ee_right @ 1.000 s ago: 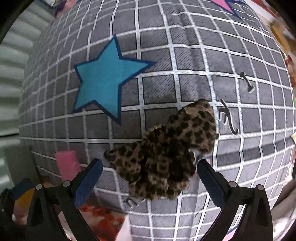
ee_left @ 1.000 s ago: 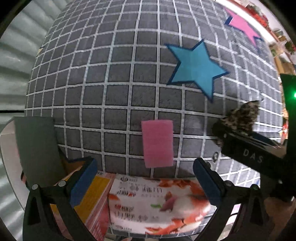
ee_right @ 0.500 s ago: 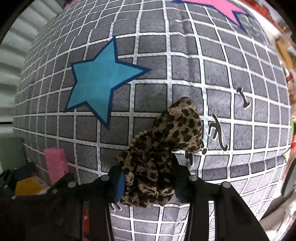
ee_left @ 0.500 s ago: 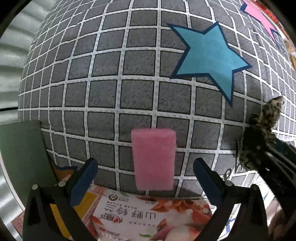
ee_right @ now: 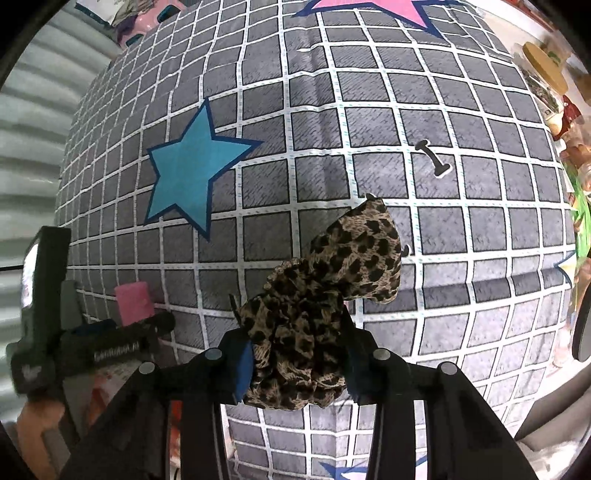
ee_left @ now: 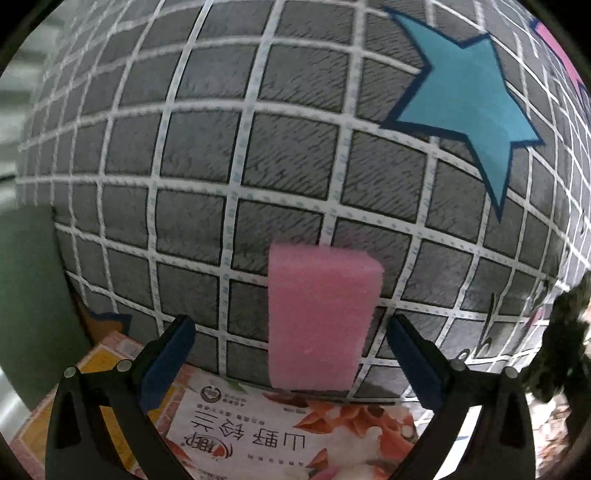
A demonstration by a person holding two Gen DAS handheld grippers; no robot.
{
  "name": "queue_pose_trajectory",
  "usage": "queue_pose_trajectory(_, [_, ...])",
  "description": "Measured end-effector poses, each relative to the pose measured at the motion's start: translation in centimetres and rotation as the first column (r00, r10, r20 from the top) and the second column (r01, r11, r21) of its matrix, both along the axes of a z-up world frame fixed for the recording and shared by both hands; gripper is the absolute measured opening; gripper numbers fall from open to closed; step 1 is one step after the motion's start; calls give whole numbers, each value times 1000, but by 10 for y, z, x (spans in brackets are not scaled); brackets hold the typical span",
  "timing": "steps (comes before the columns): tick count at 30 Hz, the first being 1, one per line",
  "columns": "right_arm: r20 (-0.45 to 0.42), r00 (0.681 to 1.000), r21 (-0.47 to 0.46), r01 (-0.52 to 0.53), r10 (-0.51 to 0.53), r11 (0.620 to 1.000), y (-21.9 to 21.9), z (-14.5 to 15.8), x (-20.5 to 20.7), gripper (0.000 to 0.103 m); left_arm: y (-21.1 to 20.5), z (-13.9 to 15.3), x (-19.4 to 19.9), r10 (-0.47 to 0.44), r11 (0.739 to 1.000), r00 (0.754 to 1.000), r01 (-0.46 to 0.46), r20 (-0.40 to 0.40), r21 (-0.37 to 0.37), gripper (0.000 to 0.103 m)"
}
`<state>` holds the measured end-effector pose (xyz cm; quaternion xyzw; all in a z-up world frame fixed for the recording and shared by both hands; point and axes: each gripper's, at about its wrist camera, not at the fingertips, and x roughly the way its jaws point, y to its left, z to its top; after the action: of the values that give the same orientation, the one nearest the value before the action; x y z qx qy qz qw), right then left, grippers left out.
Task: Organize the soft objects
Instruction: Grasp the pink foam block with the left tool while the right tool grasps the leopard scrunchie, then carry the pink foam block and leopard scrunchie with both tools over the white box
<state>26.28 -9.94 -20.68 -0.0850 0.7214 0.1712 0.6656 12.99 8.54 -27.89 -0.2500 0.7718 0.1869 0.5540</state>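
Note:
A pink sponge block (ee_left: 319, 317) lies on the grey grid-pattern cloth (ee_left: 207, 155), right in front of my left gripper (ee_left: 291, 360), which is open with its blue pads on either side of the sponge's near end, apart from it. My right gripper (ee_right: 297, 363) is shut on a leopard-print fabric scrunchie (ee_right: 332, 280) and holds it above the cloth (ee_right: 443, 258). The sponge (ee_right: 133, 302) and the left gripper (ee_right: 110, 343) also show at the left in the right wrist view. The scrunchie (ee_left: 565, 332) shows at the right edge of the left wrist view.
A printed packet (ee_left: 295, 435) with red and white artwork and a yellow-orange box (ee_left: 103, 369) lie just under the left gripper. A green panel (ee_left: 29, 288) stands at the left. Blue (ee_right: 188, 177) and pink (ee_right: 369, 7) stars mark the cloth. Cluttered shelves (ee_right: 546, 74) are far right.
My right gripper has shut on the leopard scrunchie and raised it off the cloth. My left gripper has moved forward, so the pink sponge now sits between its open fingers.

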Motion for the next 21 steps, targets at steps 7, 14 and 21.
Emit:
queue_pose_trajectory(7, [-2,1000,25,10,-10,1000,-8,32,-14,41,-11,9,8,-96,995,993,97,66,-22,73])
queue_pose_trajectory(14, [5,1000,21,21,-21,1000,-16,45,-24,41,-37,47,25,-250,968,953,241,171,72,46])
queue_pose_trajectory(21, [-10,999,11,35,-35,999,-26,48,-39,41,-63,96,21,-390,921,883,370,260,123,46])
